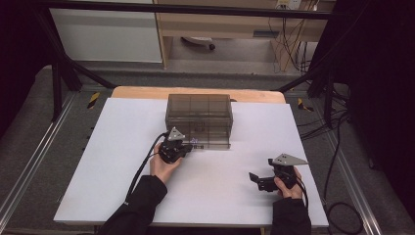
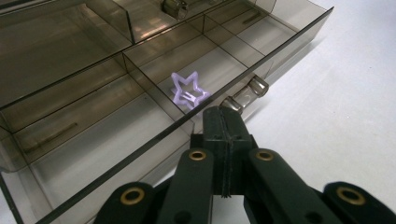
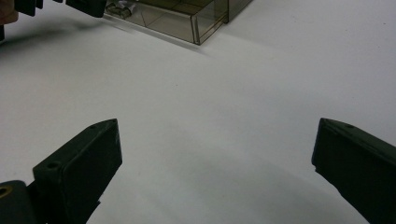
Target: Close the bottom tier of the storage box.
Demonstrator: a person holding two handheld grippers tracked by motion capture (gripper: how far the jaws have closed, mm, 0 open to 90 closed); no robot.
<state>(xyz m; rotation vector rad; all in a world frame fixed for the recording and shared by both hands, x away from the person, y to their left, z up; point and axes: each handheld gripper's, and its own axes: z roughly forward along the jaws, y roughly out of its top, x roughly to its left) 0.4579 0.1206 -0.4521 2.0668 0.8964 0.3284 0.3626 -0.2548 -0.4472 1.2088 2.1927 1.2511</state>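
A smoky clear drawer cabinet (image 1: 199, 111) stands at the back middle of the white board. Its bottom drawer (image 2: 116, 135) is pulled out and split into compartments. A purple star-shaped outline piece (image 2: 188, 89) lies in a front compartment, seen from above as a faint purple spot (image 1: 196, 143). My left gripper (image 2: 222, 115) is shut with nothing between its jaws, its tip at the drawer's front wall beside the clear handle (image 2: 246, 94). In the high view the left gripper (image 1: 188, 145) sits at the drawer's left front. My right gripper (image 3: 215, 154) is open over bare board, at the right front (image 1: 255, 180).
The white board (image 1: 122, 171) lies on a wooden table (image 1: 142, 92) inside a black frame. Cables (image 1: 337, 161) run along the floor at the right. In the right gripper view the drawer's corner (image 3: 196, 25) lies well ahead, with the left gripper (image 3: 84, 5) at the top left.
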